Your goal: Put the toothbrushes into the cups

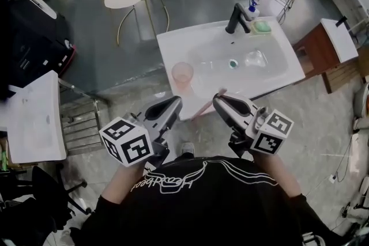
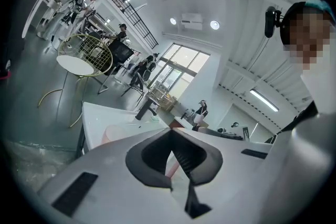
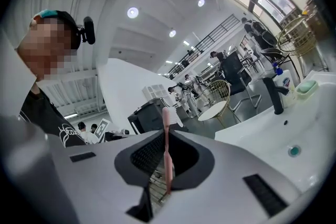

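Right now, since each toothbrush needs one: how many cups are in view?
2: a translucent pink cup on the white sink, near-left corner; a clear cup in its basin.

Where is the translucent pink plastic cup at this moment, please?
In the head view, the translucent pink plastic cup stands on the front left rim of the white washbasin, left of its bowl and just beyond the left hand-held gripper.

A black faucet (image 1: 237, 17) stands at the white sink's (image 1: 173, 46) back edge, green soap (image 1: 262, 26) beside it.
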A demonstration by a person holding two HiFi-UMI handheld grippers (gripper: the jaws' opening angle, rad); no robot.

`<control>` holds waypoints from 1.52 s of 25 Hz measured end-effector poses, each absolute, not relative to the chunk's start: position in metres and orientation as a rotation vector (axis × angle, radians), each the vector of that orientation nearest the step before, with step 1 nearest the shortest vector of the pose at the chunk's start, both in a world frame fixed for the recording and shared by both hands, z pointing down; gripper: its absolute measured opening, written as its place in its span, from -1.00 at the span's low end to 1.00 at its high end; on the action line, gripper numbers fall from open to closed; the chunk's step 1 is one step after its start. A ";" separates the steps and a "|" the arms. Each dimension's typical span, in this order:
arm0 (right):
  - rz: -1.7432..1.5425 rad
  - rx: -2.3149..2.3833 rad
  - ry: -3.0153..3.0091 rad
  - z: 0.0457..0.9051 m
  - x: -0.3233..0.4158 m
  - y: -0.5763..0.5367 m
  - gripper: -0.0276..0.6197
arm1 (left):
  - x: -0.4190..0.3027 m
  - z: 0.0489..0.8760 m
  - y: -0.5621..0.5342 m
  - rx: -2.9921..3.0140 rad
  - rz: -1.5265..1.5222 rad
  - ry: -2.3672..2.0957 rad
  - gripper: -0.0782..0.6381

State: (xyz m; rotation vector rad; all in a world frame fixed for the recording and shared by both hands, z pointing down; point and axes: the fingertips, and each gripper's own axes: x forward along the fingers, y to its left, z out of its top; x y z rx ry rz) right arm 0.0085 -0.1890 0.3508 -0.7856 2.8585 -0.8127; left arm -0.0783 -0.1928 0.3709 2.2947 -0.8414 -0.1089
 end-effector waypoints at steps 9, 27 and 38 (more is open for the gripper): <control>-0.794 -0.817 2.842 0.350 -0.004 -0.240 -0.78 | -0.094 0.379 -0.240 2.284 -0.102 -0.833 -0.77; -0.726 -0.917 2.851 0.355 -0.011 -0.305 -0.78 | -0.117 0.399 -0.272 2.218 -0.145 -0.866 -0.77; -0.663 -0.923 2.861 0.377 -0.028 -0.332 -0.78 | -0.134 0.425 -0.278 2.152 -0.132 -0.902 -0.77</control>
